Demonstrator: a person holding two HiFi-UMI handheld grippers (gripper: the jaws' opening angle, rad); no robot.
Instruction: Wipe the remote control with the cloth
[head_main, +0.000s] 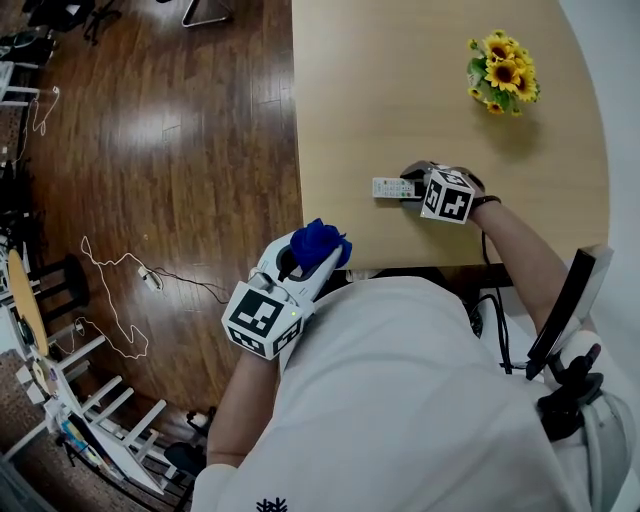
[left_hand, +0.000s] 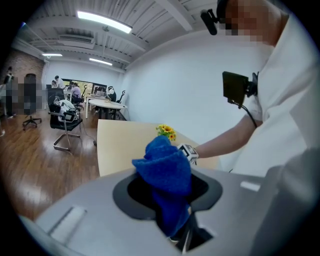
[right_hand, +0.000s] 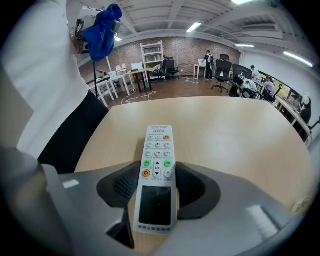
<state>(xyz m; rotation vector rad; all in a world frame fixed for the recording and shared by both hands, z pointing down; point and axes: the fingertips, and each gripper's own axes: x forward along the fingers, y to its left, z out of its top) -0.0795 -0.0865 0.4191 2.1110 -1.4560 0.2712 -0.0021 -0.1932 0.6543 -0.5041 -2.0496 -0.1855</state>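
I'm clamping my right claw (right_hand: 159, 186) on the white plastic remote control (right_hand: 157, 150) to steady it; my left claw (left_hand: 168, 194) is gripping the crumpled blue cloth (left_hand: 162, 165) for wiping.

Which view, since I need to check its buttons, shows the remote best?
The right gripper view: the remote lies face up, clamped between the right gripper's fingers, buttons and screen plain. The head view shows only its small white end. The left gripper view shows none of it.

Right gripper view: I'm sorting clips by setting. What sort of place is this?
Likely an open-plan office: office chairs and desks stand on a wood floor, people are at the back, and strip lights run along the ceiling.
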